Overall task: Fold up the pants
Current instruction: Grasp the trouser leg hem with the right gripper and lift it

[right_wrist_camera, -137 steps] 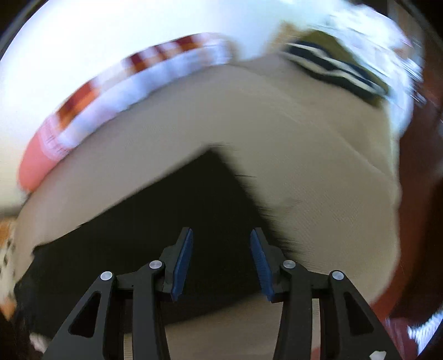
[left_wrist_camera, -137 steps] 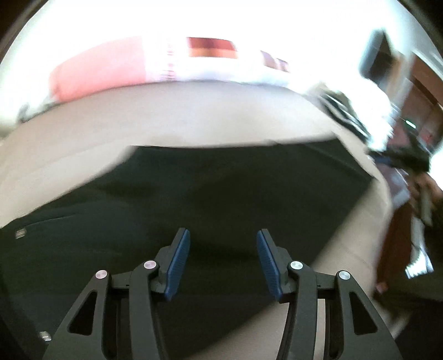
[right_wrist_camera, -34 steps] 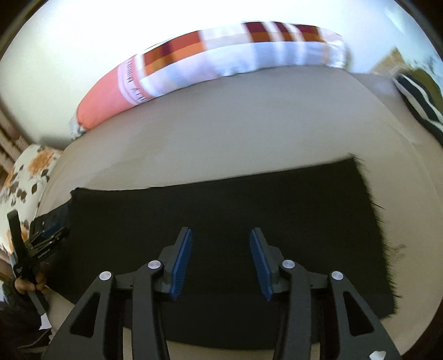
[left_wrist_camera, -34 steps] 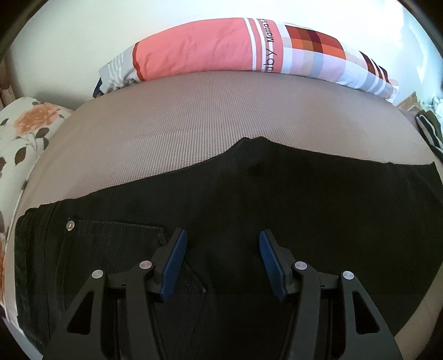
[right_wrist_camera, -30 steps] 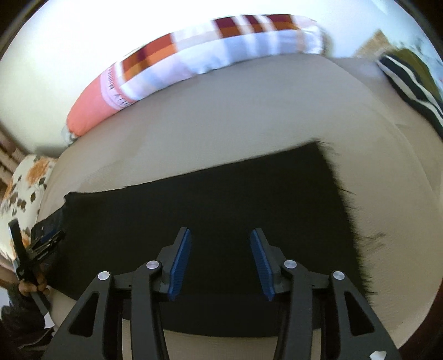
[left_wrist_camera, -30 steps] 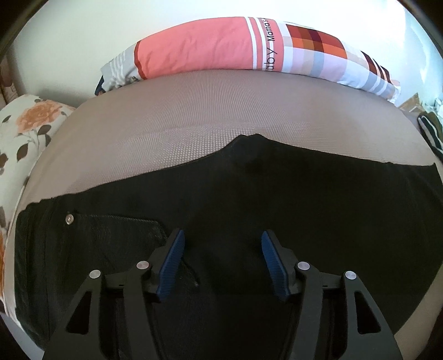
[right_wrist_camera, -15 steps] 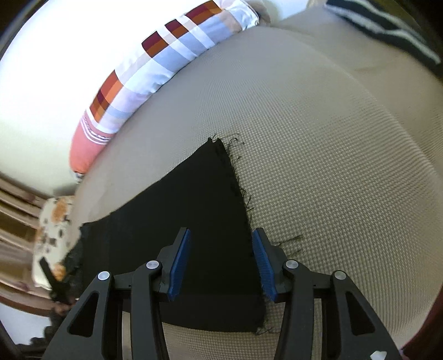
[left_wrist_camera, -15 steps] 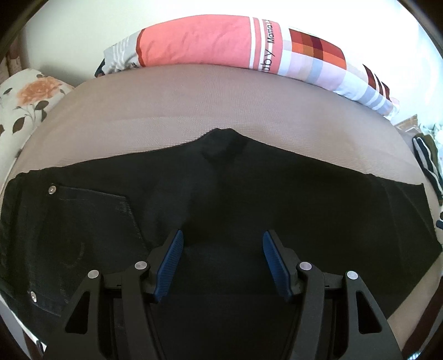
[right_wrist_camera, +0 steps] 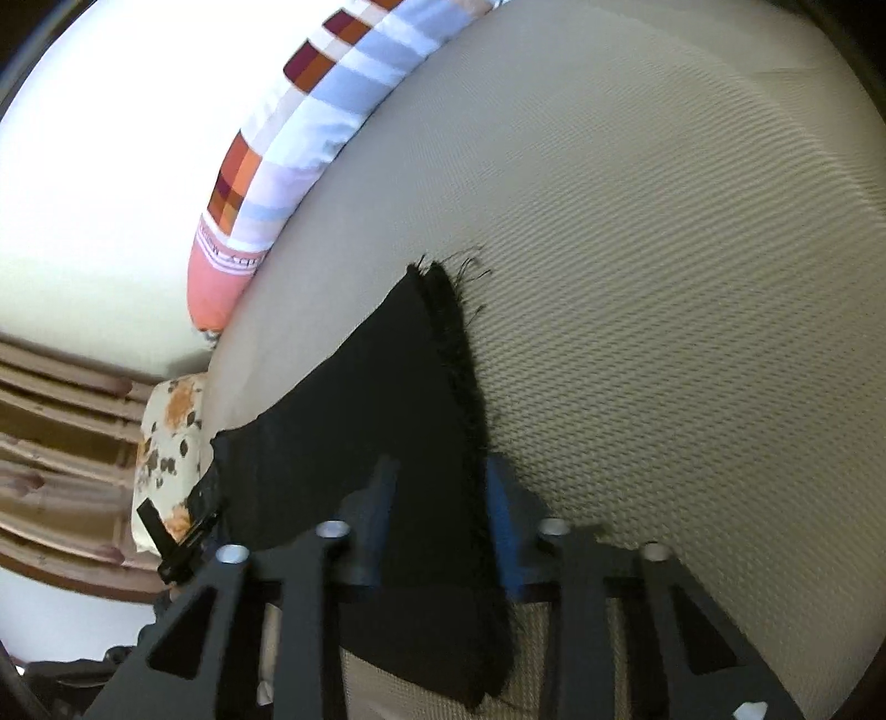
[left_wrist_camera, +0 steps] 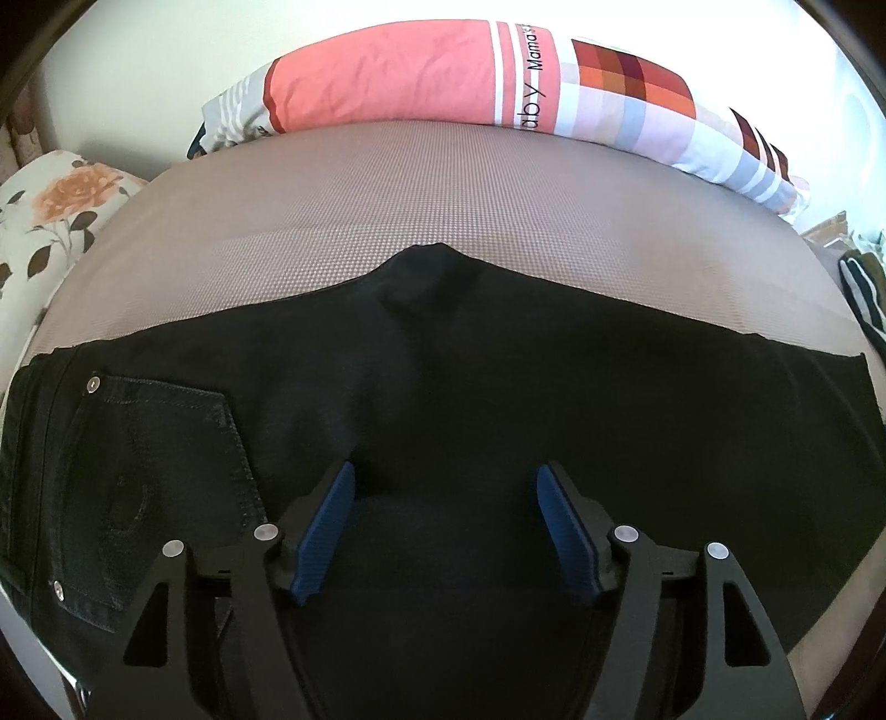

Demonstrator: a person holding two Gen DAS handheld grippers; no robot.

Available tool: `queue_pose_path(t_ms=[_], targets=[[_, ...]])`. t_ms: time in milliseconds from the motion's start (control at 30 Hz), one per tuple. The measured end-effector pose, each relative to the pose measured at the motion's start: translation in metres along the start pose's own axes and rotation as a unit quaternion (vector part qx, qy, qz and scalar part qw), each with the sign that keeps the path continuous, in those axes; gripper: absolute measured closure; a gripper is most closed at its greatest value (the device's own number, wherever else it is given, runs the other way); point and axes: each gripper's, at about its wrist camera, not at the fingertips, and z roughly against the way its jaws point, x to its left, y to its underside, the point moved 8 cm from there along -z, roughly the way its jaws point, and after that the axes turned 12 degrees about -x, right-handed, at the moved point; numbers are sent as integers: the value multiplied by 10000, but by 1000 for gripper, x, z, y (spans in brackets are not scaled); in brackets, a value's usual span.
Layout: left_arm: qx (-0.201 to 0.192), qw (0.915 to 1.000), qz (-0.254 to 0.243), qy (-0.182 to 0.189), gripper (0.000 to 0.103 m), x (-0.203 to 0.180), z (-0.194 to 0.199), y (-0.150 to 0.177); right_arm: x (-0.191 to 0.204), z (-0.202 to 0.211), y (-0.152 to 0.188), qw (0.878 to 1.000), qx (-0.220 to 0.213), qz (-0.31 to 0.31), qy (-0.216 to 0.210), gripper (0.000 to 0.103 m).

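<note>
A long pillow (left_wrist_camera: 443,77) is seen at the far side of the bed, against a pale wall (left_wrist_camera: 138,50). It is pink at one end, with coloured squares and pale stripes at the other. A second pillow with orange flowers (left_wrist_camera: 50,205) is seen at the far left. At the far right edge, a bit of dark striped cloth (left_wrist_camera: 858,299) is seen. Wooden slats (right_wrist_camera: 61,432) are seen at the left in the right wrist view.

Nothing is laid on top of the black pants (left_wrist_camera: 443,399). They are spread flat from left to right across the near part of the bed. The waist and a back pocket (left_wrist_camera: 144,487) with small metal studs are at the left. The frayed leg end (right_wrist_camera: 454,354) is at the right.

The bed cover (left_wrist_camera: 387,210) is a tan cloth with a fine bumpy weave, and it looks smooth.

The left gripper (left_wrist_camera: 446,523) is held over the middle of the pants. Its blue fingers (left_wrist_camera: 324,534) are kept wide apart, with nothing pinched, and they have just been opening. The right gripper (right_wrist_camera: 437,526) is set at the frayed leg end. Its jaws have just been closing, and the black cloth is caught between them.
</note>
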Motion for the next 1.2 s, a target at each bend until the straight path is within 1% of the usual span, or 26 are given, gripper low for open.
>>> queue_pose_path(t_ms=[67,100,167,333,400,467,533,667,733,833,900,1000,1200], targets=[[0,10000,8,-19,33,0,0,0,4,-10,0,9999,34,-6,-124,92],[-6,10000,0,-33,33,0,-1,0,7,-17,0,9997,31,-55,-215,93],[-18,10000,-9,-50,33,-1,0,0,11,-22,0,9997,-28,-70,-241,95],[-37,10000,10,-47,32,0,-1,1,22,-19,1,9995,-235,85,167,96],[-60,10000,-7,-35,32,0,-2,1,28,-14,1,9992,-317,9,257,96],[-71,10000,-6,-13,32,0,-2,1,37,-9,1,9989,-402,-53,247,96],[-64,10000,11,25,32,1,-1,2,53,-5,3,9986,-475,-137,202,96],[-71,9997,139,160,32,5,5,-1,91,-4,9,9986,-506,-18,139,96],[-141,9995,208,196,32,11,11,-3,112,-6,13,9987,-503,-24,44,96],[-292,9989,300,199,32,25,22,-7,143,-13,20,9987,-499,64,35,96],[-399,9981,409,216,32,36,30,-10,167,-22,27,9989,-461,70,-73,96],[-547,9968,549,202,32,52,42,-13,197,-37,35,9989,-417,198,-122,96],[-740,9942,755,210,32,71,61,-10,259,-96,59,9981,-77,573,-216,96]])
